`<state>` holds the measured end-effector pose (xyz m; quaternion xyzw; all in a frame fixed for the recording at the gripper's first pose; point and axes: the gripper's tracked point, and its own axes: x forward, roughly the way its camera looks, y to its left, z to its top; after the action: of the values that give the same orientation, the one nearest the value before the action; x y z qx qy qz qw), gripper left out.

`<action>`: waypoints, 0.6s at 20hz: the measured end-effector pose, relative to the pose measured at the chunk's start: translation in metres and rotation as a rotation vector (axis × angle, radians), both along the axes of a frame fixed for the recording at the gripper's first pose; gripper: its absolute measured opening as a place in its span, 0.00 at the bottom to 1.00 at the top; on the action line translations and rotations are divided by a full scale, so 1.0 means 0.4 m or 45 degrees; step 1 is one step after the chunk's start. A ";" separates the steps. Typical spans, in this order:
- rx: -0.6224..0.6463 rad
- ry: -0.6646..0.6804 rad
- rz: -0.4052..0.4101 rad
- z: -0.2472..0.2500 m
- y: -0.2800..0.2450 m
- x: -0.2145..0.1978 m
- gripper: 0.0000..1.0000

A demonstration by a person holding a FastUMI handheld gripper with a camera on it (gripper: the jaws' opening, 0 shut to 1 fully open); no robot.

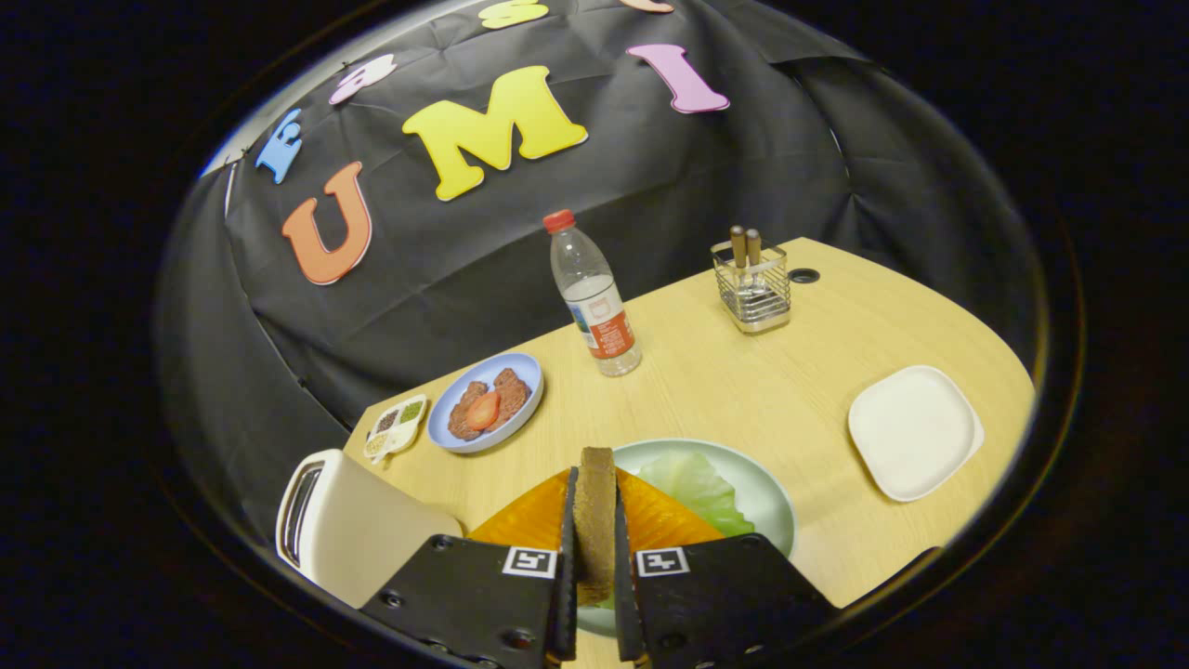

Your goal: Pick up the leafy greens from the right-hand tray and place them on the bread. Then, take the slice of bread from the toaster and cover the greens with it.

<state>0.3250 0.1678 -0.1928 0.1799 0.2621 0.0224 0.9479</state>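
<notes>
From the gripper view, my gripper (594,557) is clamped on one bread slice (594,520), held edge-up over the green plate (771,502) bearing an orange slice (529,516) and one lettuce leaf (697,488). Just left: one toaster (348,525). Beyond: blue plate (488,401), one water bottle (594,297), utensil rack (752,288), white plate (915,429).

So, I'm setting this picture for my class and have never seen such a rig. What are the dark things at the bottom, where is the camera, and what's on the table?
The camera rides on a hand-held gripper and looks forward along its two fingers, the dark shapes. They are shut on an upright bread slice. Just beyond lies a green plate with lettuce over something orange. A toaster stands beside the fingers. Farther off: a blue plate of food, a small dish, a bottle, a wire holder and a white plate.
</notes>
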 end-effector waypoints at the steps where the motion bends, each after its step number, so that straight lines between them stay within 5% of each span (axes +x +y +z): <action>1: -0.007 0.004 0.007 -0.006 -0.010 0.001 0.17; 7: -0.071 0.035 0.027 -0.050 -0.062 0.008 0.25; 12: -0.094 0.052 0.016 -0.083 -0.091 0.011 0.42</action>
<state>0.3293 0.1316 -0.2258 0.1435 0.2832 0.0148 0.9481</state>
